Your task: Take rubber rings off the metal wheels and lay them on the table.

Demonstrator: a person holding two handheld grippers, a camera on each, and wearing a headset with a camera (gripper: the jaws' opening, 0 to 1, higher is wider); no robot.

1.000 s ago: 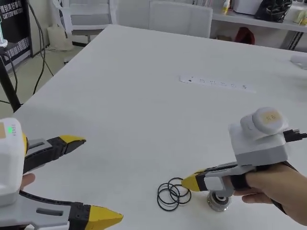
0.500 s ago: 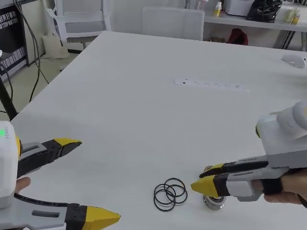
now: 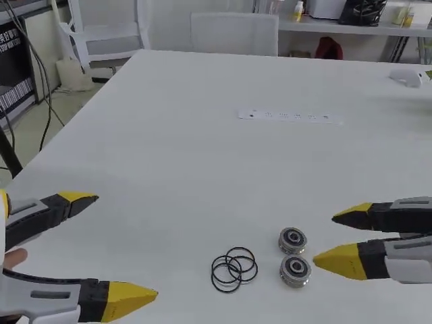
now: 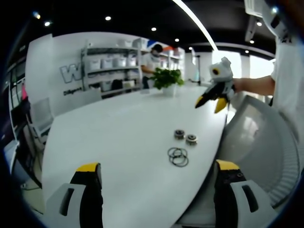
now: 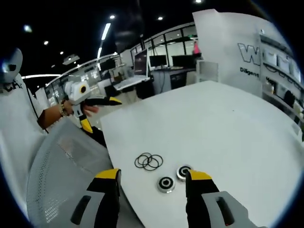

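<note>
There are two metal wheels [image 3: 295, 269] on one white table [image 3: 202, 148]; there are two grippers, the left gripper [image 3: 121, 246] and the right gripper [image 3: 325, 237]. The rubber rings [image 3: 233, 268] make one pile; I count four, but they overlap, so I am not sure; there is one power strip [image 3: 289, 116].

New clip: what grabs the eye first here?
A loose pile of black rubber rings lies on the white table in front of the person, with two metal wheels just right of it. The yellow-tipped left gripper and right gripper flank them, both open and holding nothing.
</note>
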